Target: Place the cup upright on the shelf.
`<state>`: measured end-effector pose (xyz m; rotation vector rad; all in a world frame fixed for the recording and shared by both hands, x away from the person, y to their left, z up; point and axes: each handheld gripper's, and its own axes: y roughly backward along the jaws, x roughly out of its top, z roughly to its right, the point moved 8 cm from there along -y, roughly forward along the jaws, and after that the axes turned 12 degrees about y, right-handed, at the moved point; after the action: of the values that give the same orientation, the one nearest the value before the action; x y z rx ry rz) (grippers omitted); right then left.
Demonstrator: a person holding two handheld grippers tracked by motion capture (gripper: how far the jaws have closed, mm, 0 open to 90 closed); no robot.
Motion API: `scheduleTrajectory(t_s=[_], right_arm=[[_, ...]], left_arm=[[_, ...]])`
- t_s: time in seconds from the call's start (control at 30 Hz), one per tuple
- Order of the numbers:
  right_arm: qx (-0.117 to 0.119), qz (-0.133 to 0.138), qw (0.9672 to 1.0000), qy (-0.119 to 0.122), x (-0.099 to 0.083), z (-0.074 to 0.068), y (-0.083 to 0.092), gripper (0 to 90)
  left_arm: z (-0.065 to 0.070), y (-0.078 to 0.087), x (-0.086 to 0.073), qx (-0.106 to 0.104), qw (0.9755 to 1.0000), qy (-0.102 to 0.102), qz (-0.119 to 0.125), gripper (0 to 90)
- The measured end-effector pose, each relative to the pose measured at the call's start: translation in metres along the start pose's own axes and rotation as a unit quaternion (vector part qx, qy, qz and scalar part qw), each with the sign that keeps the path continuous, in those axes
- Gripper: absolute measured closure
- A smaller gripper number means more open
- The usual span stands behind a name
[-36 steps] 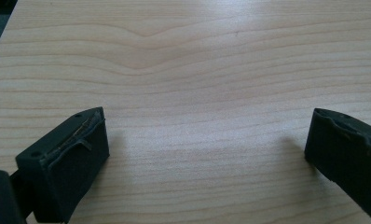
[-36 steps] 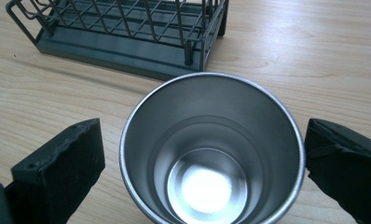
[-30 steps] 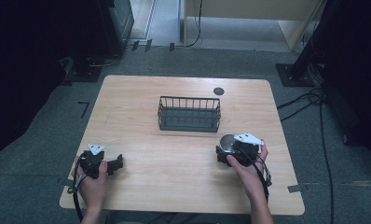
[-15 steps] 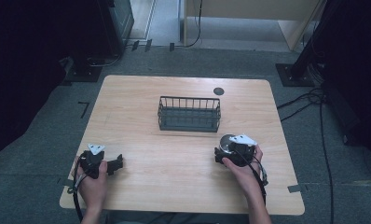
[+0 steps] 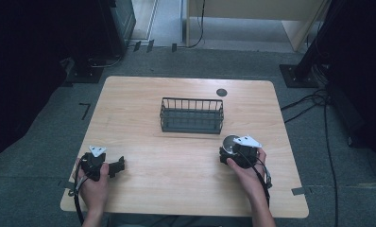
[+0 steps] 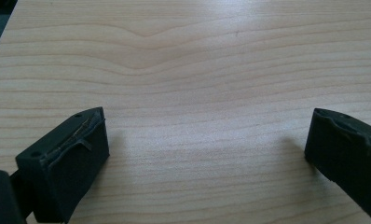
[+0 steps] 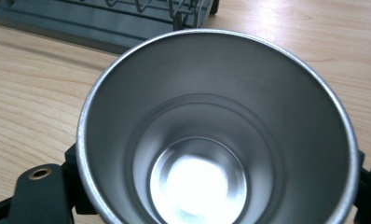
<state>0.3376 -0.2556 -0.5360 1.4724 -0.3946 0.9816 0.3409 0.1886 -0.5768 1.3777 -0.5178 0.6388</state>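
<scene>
Two bare forearms, no sleeves showing. Each hand carries a black gripper: the left gripper (image 5: 115, 166) and the right gripper (image 5: 232, 152) each have a pale grey triangular plate on top, a trailing black cable, and blocky matte black jaws with small holes.

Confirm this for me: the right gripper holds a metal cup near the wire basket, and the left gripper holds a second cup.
Not quite. The left gripper holds nothing: in the left gripper view its jaws stand wide apart over bare wooden table. The rest stands: the right gripper holds a metal cup near the wire basket.
</scene>
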Motion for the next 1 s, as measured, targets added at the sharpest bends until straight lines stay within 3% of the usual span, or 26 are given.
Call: scheduleTrajectory(t_s=[1.0], right_arm=[[0.028, 0.037, 0.9986, 0.027, 0.054, -0.022, 0.007, 17.9]], left_arm=[[0.000, 0.000, 0.000, 0.000, 1.0000, 0.000, 0.000, 0.0]])
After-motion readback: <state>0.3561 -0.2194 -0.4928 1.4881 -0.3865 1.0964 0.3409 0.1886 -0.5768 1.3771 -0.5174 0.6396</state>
